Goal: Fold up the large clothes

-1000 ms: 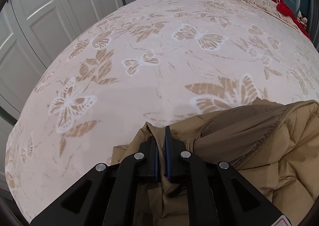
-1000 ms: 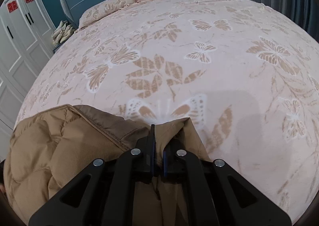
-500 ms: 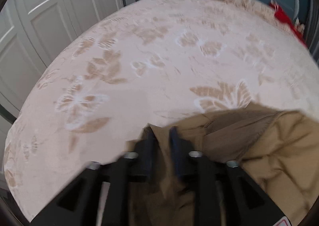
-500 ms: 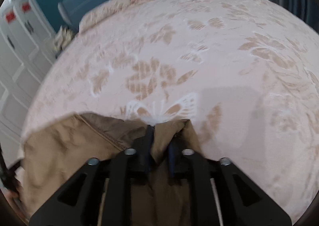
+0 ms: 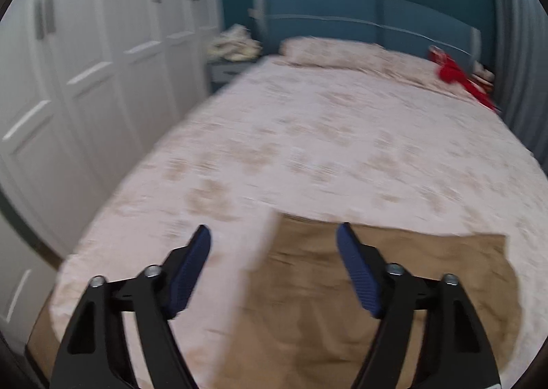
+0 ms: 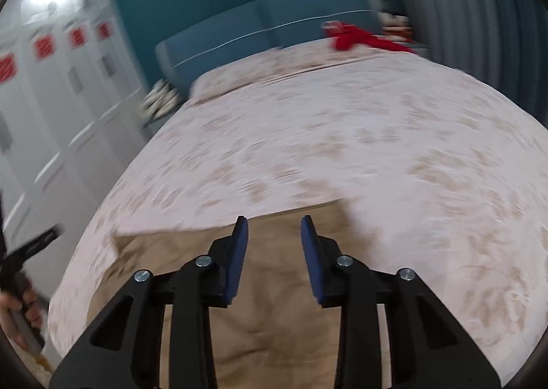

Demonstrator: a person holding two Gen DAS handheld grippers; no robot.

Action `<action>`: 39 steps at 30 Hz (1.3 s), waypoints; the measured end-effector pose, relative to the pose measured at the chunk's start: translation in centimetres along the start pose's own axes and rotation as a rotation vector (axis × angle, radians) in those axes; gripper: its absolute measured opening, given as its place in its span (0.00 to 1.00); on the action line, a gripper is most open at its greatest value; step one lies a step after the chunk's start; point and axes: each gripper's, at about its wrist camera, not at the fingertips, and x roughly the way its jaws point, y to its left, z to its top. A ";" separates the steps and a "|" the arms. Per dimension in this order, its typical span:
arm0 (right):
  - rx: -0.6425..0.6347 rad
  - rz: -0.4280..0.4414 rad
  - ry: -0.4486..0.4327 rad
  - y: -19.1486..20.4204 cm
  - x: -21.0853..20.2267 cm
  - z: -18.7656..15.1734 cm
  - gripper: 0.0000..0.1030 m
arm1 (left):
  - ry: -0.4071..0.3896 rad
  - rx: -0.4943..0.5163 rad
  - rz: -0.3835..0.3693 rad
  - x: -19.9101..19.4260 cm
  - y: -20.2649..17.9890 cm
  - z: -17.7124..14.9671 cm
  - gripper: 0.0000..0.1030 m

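A tan padded jacket lies flat on the near end of the bed, folded into a rough rectangle. It also shows in the right wrist view. My left gripper is wide open and empty, raised above the jacket's left edge. My right gripper is open and empty, raised above the jacket's far edge. Both views are blurred by motion.
The bed has a pink butterfly-print cover, pillows and a blue headboard. A red item lies at the far right. White wardrobe doors stand to the left. The left handle and hand show at the right wrist view's left edge.
Both grippers have opened and let go of the jacket. Both have pulled up and back from the bed. The jacket now lies flat.
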 end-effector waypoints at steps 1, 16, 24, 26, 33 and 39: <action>-0.035 0.012 0.012 1.8 0.7 -0.2 0.24 | 0.018 0.013 -0.017 0.5 -1.5 -0.1 0.57; -0.203 -0.054 0.197 7.4 13.4 -5.7 0.16 | 0.205 0.033 0.020 12.5 -9.1 -4.2 0.47; -0.206 -0.060 0.212 6.9 16.0 -7.9 0.15 | 0.197 0.059 0.047 14.7 -9.9 -5.8 0.47; -0.206 -0.065 0.207 6.8 16.3 -8.3 0.15 | 0.190 0.064 0.054 15.1 -10.2 -6.2 0.47; -0.203 -0.069 0.200 6.6 17.4 -9.2 0.14 | 0.152 0.089 0.083 15.9 -11.0 -7.1 0.46; -0.190 -0.058 0.195 6.3 18.1 -9.6 0.13 | 0.125 0.095 0.094 16.4 -11.4 -7.6 0.46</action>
